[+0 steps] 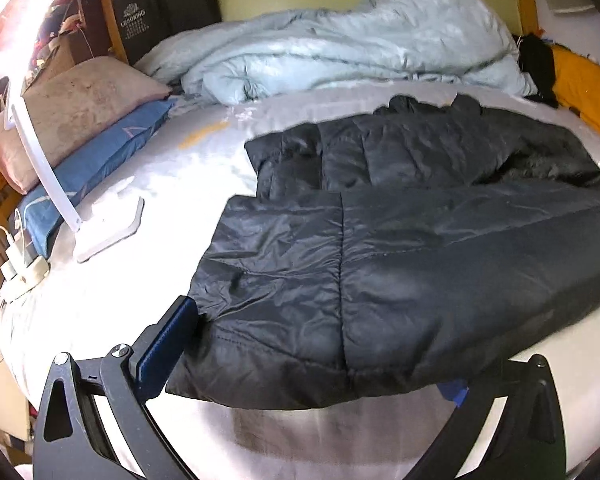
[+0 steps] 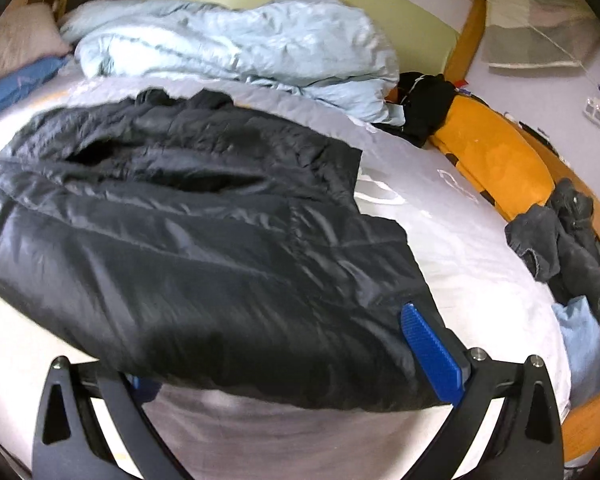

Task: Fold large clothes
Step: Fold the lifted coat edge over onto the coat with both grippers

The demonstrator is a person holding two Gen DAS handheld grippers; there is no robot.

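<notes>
A black puffer jacket [image 1: 400, 248] lies spread across the white bed sheet [image 1: 148, 184], collar toward the far side. Its near hem hangs over the gap of my left gripper [image 1: 312, 368], which stands wide open. The left blue pad [image 1: 168, 344] touches the hem's corner, and the other finger is mostly hidden under the fabric. In the right wrist view the same jacket [image 2: 204, 240] covers the gap of my right gripper [image 2: 288, 368], also wide open. Its right blue pad [image 2: 432, 352] rests against the jacket's edge, and its left finger is under the cloth.
A crumpled light-blue duvet [image 1: 360, 44] fills the far side of the bed. Pink and blue pillows [image 1: 72, 120] and a white desk lamp [image 1: 108, 228] sit at the left. Dark clothes [image 2: 564, 236] and a yellow cloth [image 2: 496, 152] lie along the wooden frame at the right.
</notes>
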